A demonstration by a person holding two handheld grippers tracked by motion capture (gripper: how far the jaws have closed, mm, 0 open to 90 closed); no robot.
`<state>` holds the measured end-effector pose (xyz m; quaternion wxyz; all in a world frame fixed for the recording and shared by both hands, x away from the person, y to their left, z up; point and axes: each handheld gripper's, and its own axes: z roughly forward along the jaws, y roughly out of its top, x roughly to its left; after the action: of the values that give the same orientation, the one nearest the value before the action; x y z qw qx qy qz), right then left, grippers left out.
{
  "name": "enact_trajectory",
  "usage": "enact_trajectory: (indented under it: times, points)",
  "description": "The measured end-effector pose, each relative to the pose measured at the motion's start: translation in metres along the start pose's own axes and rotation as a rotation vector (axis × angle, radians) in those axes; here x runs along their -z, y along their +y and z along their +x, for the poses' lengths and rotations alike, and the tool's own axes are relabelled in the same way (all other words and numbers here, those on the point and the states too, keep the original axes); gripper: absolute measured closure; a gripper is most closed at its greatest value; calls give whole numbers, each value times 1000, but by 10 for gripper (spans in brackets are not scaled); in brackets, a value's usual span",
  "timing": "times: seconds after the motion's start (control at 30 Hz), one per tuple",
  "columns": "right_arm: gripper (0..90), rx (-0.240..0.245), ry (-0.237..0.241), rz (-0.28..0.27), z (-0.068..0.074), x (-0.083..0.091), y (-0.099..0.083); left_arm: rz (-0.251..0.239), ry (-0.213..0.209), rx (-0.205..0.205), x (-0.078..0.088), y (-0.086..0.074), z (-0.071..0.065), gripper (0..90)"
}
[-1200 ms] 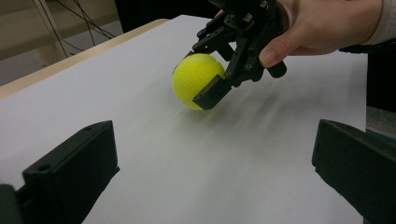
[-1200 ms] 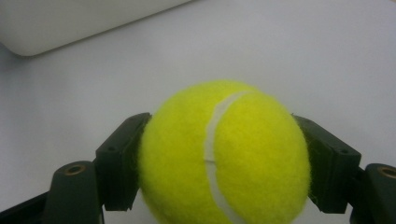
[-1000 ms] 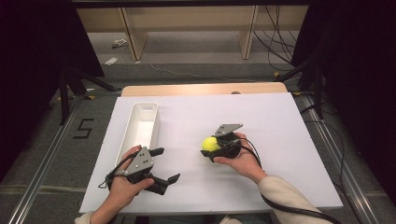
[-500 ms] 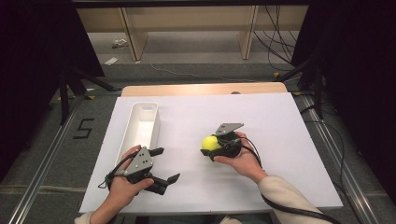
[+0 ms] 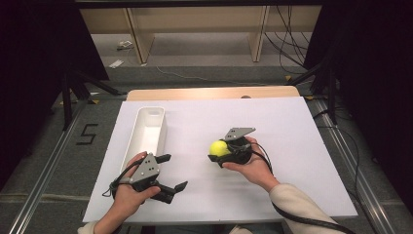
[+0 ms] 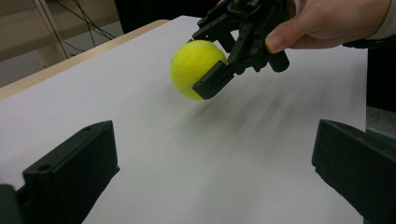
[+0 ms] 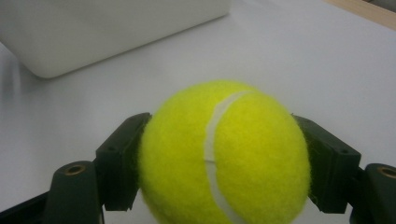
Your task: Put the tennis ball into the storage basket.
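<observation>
High view — right gripper clamped on the ball, mid-table, well right of the white bin; left gripper spread wide, holding nothing.

Left gripper view — ball looks just clear of the table; its shadow shows here.

Right gripper view — pads pinch the ball's sides; the round felt could squirt out if the grip slackens. Bin wall lies beyond.

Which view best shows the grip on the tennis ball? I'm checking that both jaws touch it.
The right gripper view: the tennis ball sits close up, a black jaw pressed on each side. The left gripper view shows the right gripper clamping it from farther off; in the high view the ball is small.
</observation>
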<state>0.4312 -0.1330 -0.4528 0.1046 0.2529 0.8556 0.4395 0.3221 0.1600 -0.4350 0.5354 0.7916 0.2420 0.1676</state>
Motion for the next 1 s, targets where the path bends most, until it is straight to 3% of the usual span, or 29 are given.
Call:
enact_trajectory:
  times: [1.0]
  points:
    - [264,-6,-5,-34,0,5,5,1,0,-3,0,0,0,0]
